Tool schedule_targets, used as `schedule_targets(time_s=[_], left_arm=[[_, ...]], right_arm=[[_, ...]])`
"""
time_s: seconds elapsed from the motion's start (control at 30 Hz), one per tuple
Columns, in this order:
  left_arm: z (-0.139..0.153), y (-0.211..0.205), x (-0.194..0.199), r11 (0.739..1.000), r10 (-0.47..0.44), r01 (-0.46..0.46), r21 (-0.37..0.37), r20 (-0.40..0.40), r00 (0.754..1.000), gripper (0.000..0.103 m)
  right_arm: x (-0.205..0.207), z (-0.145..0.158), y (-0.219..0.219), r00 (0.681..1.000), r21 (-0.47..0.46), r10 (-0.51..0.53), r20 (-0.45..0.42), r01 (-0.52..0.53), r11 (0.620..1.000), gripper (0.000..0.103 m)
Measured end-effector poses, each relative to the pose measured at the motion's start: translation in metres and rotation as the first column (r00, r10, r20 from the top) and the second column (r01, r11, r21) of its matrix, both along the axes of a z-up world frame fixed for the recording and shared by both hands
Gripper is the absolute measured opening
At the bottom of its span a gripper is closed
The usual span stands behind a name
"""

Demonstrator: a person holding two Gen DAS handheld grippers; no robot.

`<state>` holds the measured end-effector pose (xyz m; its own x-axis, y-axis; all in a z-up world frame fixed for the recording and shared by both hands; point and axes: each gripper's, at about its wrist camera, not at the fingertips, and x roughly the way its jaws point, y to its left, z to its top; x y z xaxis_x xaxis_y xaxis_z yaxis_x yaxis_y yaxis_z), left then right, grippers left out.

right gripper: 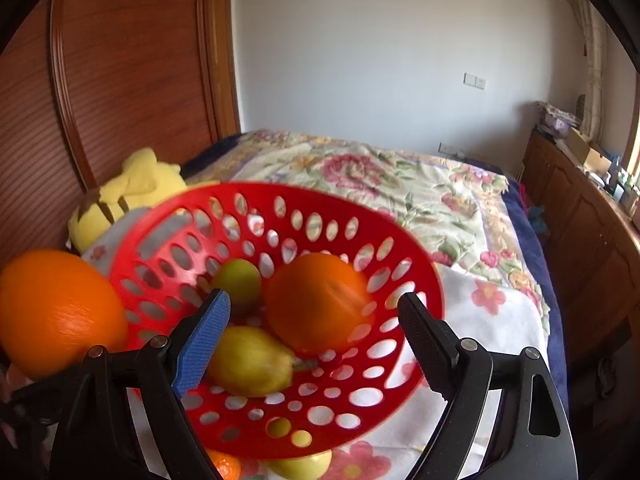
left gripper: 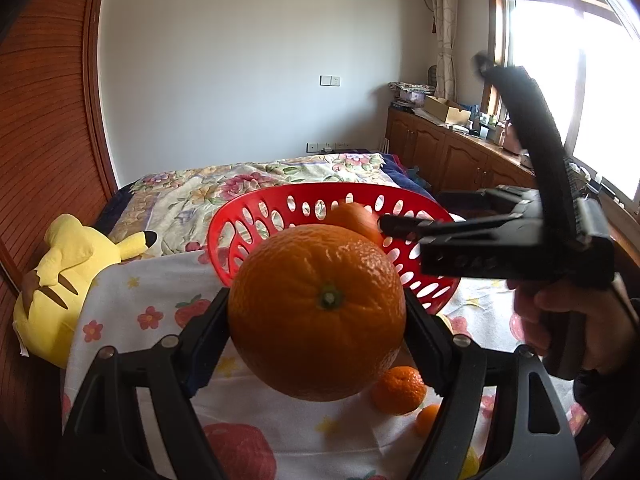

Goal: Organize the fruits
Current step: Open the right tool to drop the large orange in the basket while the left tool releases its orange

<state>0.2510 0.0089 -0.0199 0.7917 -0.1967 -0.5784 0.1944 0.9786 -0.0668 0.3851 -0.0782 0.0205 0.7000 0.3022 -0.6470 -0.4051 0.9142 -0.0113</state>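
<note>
Clamped between the left gripper's (left gripper: pixel 318 320) fingers, a big orange (left gripper: pixel 318 312) hangs just short of the red basket (left gripper: pixel 256 216), which lies straight ahead. Over that basket, the right gripper (right gripper: pixel 314 320) stands released above a persimmon (right gripper: pixel 316 300).

Two close wrist views, both facing the red basket (left gripper: pixel 256 216)

My left claw's orange (left gripper: pixel 318 312) hides much of the basket (left gripper: pixel 280 204). Below my right claw, a mandarin (right gripper: pixel 226 466) and yellow fruit (right gripper: pixel 302 466) are cut off. Basket orange (right gripper: pixel 316 300) blurred.
</note>
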Motion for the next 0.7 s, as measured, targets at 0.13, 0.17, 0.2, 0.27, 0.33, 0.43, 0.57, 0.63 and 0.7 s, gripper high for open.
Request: schedule_targets(time_s=[0.13,0.17,0.2,0.27,0.33,0.43,0.57,0.63,0.7], left_arm=[[-0.003,-0.004,0.004,1.0,-0.004,0.004,0.004,-0.004,1.0,0.079],[-0.003,-0.006,0.005,1.0,-0.001,0.001,0.01,0.001,1.0,0.079],[-0.003,-0.006,0.006,1.0,-0.001,0.001,0.013,0.004,1.0,0.079],[-0.003,-0.008,0.009,1.0,0.0,0.0,0.012,0.004,1.0,0.079],[-0.002,-0.01,0.013,1.0,0.003,-0.003,0.014,0.004,1.0,0.079],[-0.002,-0.014,0.019,1.0,0.005,-0.005,0.025,0.003,1.0,0.079],[-0.005,-0.019,0.026,0.999,0.004,-0.004,0.033,-0.004,1.0,0.079],[-0.006,-0.022,0.03,0.999,0.006,-0.005,0.046,-0.007,1.0,0.079],[-0.008,-0.025,0.033,0.999,0.006,-0.006,0.053,-0.012,1.0,0.079]], right_arm=[[-0.01,0.01,-0.019,1.0,0.059,-0.004,0.016,0.003,0.998,0.088],[-0.013,0.011,-0.024,1.0,0.07,-0.005,0.019,0.003,0.998,0.088],[-0.016,0.011,-0.028,1.0,0.077,-0.006,0.022,0.005,0.997,0.088],[-0.025,0.009,-0.039,1.0,0.095,-0.007,0.022,0.005,0.995,0.088],[-0.034,0.006,-0.047,1.0,0.112,-0.006,0.019,0.004,0.994,0.088],[-0.047,0.002,-0.056,1.0,0.124,-0.002,0.025,-0.001,0.992,0.088],[-0.062,-0.001,-0.065,0.999,0.139,0.006,0.032,-0.01,0.99,0.088],[-0.068,-0.003,-0.069,0.999,0.147,0.009,0.034,-0.014,0.989,0.088],[-0.073,-0.005,-0.071,0.999,0.15,0.012,0.036,-0.017,0.989,0.088]])
